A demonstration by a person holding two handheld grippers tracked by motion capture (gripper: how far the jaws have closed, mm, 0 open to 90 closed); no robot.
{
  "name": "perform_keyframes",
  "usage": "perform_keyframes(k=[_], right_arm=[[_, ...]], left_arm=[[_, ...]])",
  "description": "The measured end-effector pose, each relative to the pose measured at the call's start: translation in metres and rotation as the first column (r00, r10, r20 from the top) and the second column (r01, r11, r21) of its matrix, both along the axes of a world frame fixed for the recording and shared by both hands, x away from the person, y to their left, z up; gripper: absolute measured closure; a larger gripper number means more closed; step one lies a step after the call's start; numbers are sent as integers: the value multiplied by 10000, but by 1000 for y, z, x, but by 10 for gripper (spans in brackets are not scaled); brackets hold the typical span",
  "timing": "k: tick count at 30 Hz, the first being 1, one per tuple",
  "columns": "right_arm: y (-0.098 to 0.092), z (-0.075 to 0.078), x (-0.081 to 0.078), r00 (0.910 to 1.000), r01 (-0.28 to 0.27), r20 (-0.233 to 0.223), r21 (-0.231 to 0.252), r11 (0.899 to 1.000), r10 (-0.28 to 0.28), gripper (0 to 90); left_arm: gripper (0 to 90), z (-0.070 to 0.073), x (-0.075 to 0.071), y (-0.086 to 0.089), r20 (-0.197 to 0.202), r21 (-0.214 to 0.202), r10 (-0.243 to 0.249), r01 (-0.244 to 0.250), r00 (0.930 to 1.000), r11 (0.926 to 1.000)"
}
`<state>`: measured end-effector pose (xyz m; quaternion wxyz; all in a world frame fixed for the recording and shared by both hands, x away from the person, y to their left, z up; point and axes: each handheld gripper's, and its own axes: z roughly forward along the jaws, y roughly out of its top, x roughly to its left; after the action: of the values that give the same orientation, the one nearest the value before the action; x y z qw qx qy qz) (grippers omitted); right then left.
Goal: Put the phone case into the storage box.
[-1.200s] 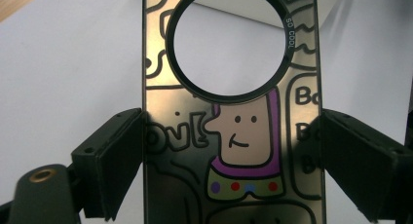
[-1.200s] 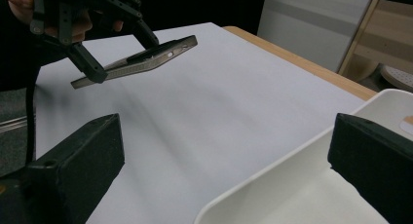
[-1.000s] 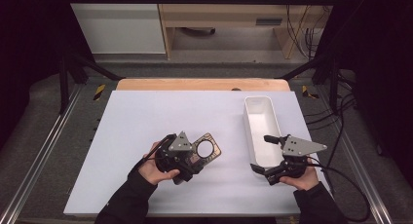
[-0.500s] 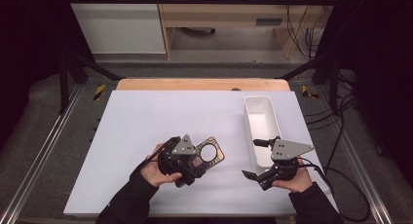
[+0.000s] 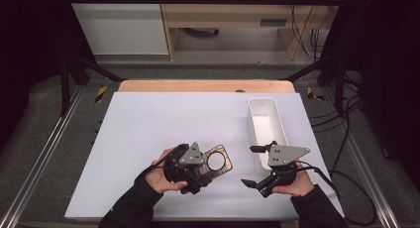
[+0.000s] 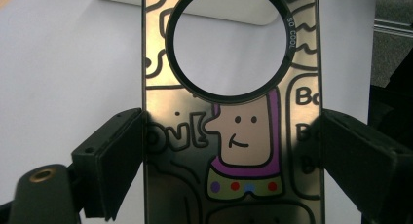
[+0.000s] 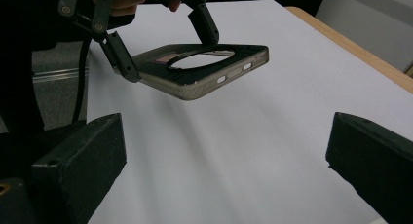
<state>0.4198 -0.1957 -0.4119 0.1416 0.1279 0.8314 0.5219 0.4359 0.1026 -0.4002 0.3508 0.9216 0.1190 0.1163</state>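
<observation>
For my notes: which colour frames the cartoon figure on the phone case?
Purple, on the phone case; the left gripper view shows it best.

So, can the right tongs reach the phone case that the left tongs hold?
Probably yes. The right tongs stand open, facing the phone case, with bare white table between them. The left tongs clamp only its near end, leaving the far end free.

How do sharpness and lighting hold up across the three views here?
High view: soft, evenly lit, dark surroundings. Left gripper view: dark translucent cartoon-printed phone case sharp, backlit by the white table. Right gripper view: case sharp, near jaws blurred, faint shadow beneath it.
</observation>
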Motion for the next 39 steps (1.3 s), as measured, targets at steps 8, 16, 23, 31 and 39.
perform_keyframes(k=[8, 16, 23, 31, 39], right_arm=[[7, 2, 1, 9995, -304, -55, -153, 9994, 303, 19], [18, 6, 3, 9980, -622, -79, -359, 9974, 619, 22], [24, 7, 4, 9966, -813, 70, -436, 9957, 817, 27], [27, 8, 6, 9945, -1040, 57, -548, 9931, 1045, 29], [35, 9, 7, 9906, -1359, 26, -771, 9877, 1365, 34]], left_arm=[[118, 1, -4, 6, 81, 76, -305, 304, 9995, 9995], [118, 6, -4, 8, 159, 292, -513, 508, 9986, 9983], [118, 10, -5, 9, 216, 474, -778, 767, 9967, 9959], [118, 11, -8, 6, 272, 560, -1152, 1135, 9930, 9920], [118, 11, -9, 2, 222, 576, -1399, 1384, 9899, 9887]])
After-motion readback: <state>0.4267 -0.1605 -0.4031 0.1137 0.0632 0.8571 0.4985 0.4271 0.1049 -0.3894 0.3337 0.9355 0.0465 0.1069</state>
